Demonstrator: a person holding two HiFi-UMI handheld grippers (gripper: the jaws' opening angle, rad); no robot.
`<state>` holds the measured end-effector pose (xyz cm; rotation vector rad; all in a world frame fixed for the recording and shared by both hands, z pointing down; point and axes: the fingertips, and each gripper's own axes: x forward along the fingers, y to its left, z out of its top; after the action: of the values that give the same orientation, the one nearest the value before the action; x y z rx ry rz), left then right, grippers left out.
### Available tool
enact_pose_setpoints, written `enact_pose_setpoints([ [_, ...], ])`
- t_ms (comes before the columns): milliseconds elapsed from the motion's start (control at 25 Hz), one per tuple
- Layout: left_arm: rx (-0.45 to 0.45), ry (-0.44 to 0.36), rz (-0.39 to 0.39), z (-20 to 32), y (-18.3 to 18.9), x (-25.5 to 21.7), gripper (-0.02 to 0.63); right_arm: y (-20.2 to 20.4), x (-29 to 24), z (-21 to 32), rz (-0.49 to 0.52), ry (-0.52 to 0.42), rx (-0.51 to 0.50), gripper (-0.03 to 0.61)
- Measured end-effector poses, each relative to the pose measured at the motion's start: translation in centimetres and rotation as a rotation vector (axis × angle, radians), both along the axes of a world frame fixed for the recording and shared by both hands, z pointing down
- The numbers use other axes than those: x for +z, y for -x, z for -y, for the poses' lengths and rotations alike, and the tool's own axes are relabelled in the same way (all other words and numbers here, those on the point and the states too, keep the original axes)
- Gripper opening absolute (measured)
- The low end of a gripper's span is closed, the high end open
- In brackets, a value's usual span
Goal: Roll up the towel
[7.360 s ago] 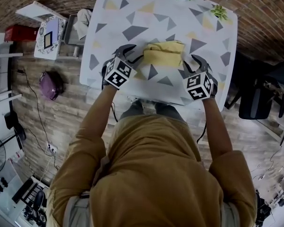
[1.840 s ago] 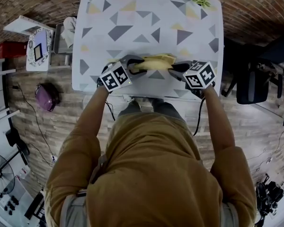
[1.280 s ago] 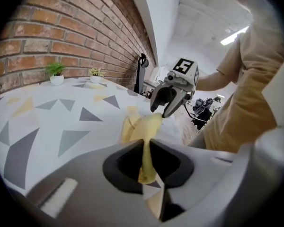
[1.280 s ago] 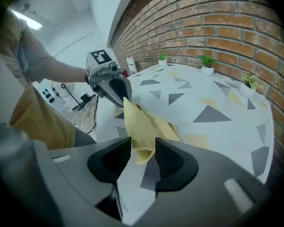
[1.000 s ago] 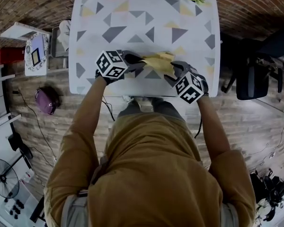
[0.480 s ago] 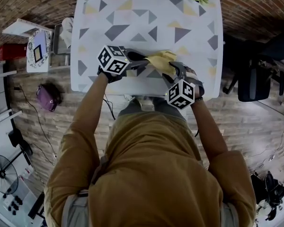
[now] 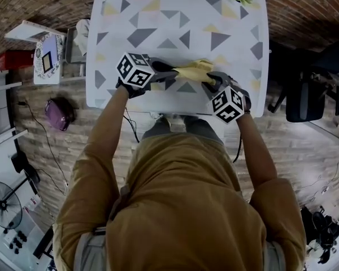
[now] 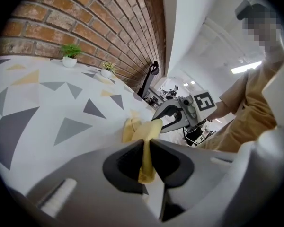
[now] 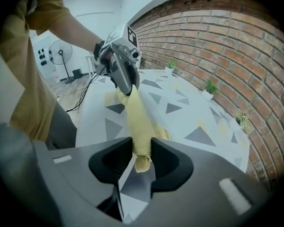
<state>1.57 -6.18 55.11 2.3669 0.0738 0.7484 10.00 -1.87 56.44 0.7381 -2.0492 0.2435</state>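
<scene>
- Towel (image 7: 195, 71) is hanging as a narrow yellow band just over the near part of the patterned tabletop (image 7: 158, 16), stretched between the two tools.
- The left hand-held gripper (image 8: 146, 148) is clenching one end of the cloth. The right hand-held gripper (image 9: 142, 148) is pinching the other end, and its jaws have just been closing on the fabric between them.
- To roll it well, I judge that both ends need to be kept level and lightly taut. The roll should be turned with both wrists together so the layers wind evenly instead of twisting into a rope.
- Setting the band down on the tabletop before winding would probably keep the edges aligned. A thin pinch like the right one looks likely to slip if it is pulled hard.
- Against half a second ago, the right tool is now sitting further out toward the towel's end, and the cloth is looking longer and thinner.
- Against the earliest frame, the towel is no longer lying as a flat folded pad with both tools open beside it.
</scene>
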Motion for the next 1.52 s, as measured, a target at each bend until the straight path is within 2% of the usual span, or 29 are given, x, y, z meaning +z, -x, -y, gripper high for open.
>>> enact_pose_setpoints([
  [200, 0.007, 0.018, 0.017, 0.0, 0.3, 0.4, 0.094, 0.3, -0.8, 0.2, 0.109, 0.188, -0.038, 0.115],
  [360, -0.01, 0.032, 0.017, 0.6, 0.4, 0.7, 0.094, -0.6, -1.6, 2.1, 0.175, 0.23, 0.007, 0.117],
  [520, -0.021, 0.03, 0.034, 1.0, 0.4, 1.1, 0.094, -0.9, -0.9, 2.7, 0.194, 0.27, 0.037, 0.117],
  [720, -0.036, 0.004, 0.063, 1.7, 0.2, 1.6, 0.094, -1.9, -0.4, 3.5, 0.287, 0.322, 0.167, 0.117],
  [880, -0.035, -0.08, 0.119, 2.4, 0.1, 2.5, 0.095, -2.6, 0.2, 4.1, 0.254, 0.288, 0.212, 0.117],
  [1160, -0.002, -0.266, 0.199, 3.1, -0.2, 3.1, 0.095, -2.6, 0.5, 4.8, 0.162, 0.199, 0.217, 0.117],
  [1520, 0.037, -0.47, 0.266, 3.1, -0.5, 2.9, 0.097, -2.4, 1.2, 4.7, 0.056, 0.079, 0.239, 0.118],
])
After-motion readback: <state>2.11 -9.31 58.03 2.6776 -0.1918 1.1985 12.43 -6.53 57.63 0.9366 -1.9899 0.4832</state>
